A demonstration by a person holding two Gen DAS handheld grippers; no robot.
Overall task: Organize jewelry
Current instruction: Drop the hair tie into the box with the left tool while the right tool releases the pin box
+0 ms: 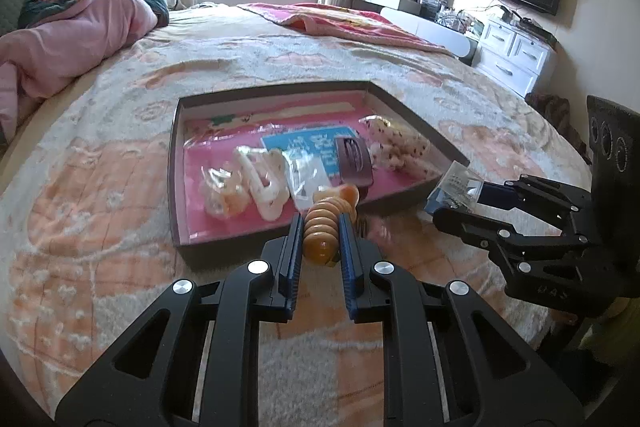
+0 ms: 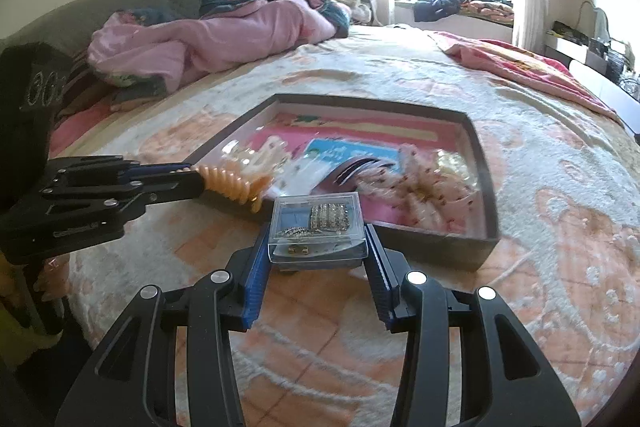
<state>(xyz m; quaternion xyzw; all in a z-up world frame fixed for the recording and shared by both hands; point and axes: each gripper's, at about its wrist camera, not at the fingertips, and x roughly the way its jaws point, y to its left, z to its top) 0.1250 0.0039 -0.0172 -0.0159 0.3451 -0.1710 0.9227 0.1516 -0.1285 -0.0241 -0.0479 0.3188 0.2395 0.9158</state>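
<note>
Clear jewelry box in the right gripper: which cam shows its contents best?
Right wrist. The clear jewelry box sits close and faces the lens, with rhinestone pieces visible through the lid. Left wrist shows the box small, edge-on and glary, so its contents are unreadable.

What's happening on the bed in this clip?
A person sorts jewelry with two handheld tools. The left tool grips an orange ribbed hair clip at the near edge of the shallow tray. The right tool clamps a clear jewelry box just outside the tray's front wall. Other accessories already lie inside.
</note>
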